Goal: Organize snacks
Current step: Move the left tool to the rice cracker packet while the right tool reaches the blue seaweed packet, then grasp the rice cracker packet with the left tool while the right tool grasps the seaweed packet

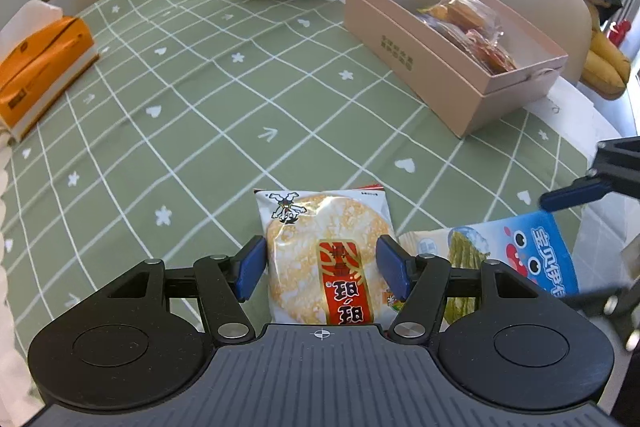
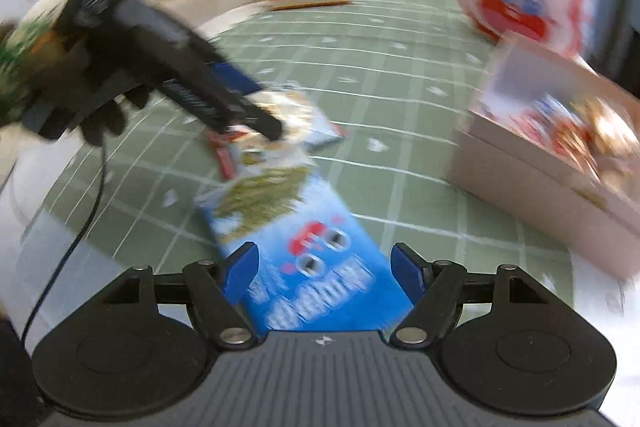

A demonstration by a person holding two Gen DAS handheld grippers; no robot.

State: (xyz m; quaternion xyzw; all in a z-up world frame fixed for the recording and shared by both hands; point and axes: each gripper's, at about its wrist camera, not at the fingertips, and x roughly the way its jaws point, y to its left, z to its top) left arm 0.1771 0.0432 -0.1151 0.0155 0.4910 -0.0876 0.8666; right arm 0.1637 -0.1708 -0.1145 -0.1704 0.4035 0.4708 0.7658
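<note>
left gripper (image 1: 320,267) standing wide, straddling round rice cracker in clear crinkly packet (image 1: 326,255), nothing gripped | right gripper (image 2: 322,273) gaping over blue glossy snack pouch (image 2: 316,259), likewise holding nothing | risk: the overlapping packets are probably dragging each other when either is lifted toward pink cardboard box (image 1: 404,55)

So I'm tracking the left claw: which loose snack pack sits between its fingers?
The rice cracker pack, white with a red label; the blue pack lies off to its right.
</note>
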